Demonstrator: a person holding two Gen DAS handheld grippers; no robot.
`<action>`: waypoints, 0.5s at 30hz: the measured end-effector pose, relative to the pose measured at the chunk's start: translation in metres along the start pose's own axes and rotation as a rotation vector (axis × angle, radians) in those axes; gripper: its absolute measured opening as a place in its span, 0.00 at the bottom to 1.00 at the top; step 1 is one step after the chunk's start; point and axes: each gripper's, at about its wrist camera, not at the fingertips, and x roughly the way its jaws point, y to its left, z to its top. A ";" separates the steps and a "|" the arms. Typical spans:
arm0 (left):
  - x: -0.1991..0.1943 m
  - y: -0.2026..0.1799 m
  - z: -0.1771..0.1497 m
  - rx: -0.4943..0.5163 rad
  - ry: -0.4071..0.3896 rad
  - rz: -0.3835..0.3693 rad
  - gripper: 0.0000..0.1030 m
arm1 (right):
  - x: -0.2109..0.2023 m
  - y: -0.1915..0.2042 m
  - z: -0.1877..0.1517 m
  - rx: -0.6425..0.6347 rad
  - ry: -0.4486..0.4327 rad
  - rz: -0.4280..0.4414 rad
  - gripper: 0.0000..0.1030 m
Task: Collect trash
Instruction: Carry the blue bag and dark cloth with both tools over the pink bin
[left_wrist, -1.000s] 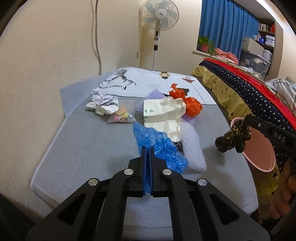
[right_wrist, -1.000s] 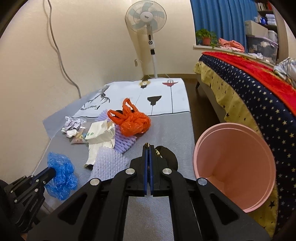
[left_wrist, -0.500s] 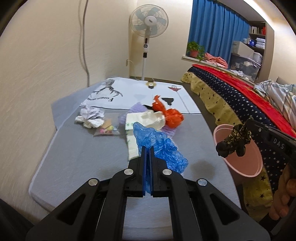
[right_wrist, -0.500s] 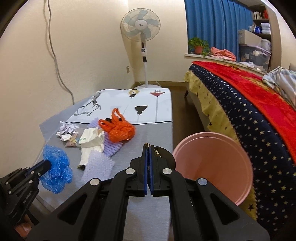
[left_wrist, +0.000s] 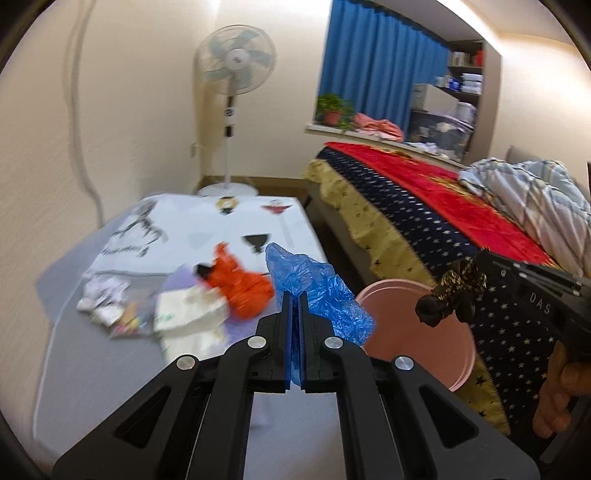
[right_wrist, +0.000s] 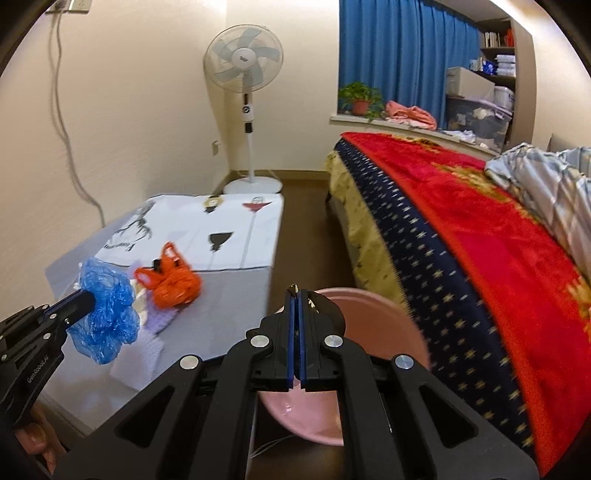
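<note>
My left gripper (left_wrist: 294, 295) is shut on a crumpled blue plastic bag (left_wrist: 317, 291), lifted above the grey mat beside the pink bin (left_wrist: 417, 332). The same blue bag (right_wrist: 105, 306) hangs at the left of the right wrist view. My right gripper (right_wrist: 295, 291) is shut on a black and gold crumpled wrapper (left_wrist: 452, 293), held over the pink bin (right_wrist: 373, 325); only its dark edge (right_wrist: 327, 310) shows behind the right jaws. On the mat lie an orange plastic bag (left_wrist: 243, 291), white paper packaging (left_wrist: 188, 314) and crumpled white paper (left_wrist: 103, 295).
The low grey mat (left_wrist: 110, 369) with a white printed cloth (left_wrist: 199, 229) lies along the left wall. A bed with a red and star-patterned cover (right_wrist: 461, 229) fills the right. A standing fan (right_wrist: 245, 74) is at the back. A hand (left_wrist: 561, 398) holds the right gripper.
Both grippers have risen and swung right, away from the mat toward the pink bin, each carrying its piece of trash. The blue bag has come up off the mat.
</note>
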 end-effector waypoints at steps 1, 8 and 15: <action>0.006 -0.008 0.004 0.012 0.002 -0.020 0.02 | 0.000 -0.008 0.005 -0.004 -0.005 -0.010 0.02; 0.047 -0.042 0.011 0.036 0.027 -0.106 0.02 | 0.006 -0.048 0.018 -0.011 -0.035 -0.077 0.02; 0.087 -0.073 -0.011 0.032 0.090 -0.149 0.02 | 0.029 -0.077 0.002 0.083 -0.001 -0.118 0.02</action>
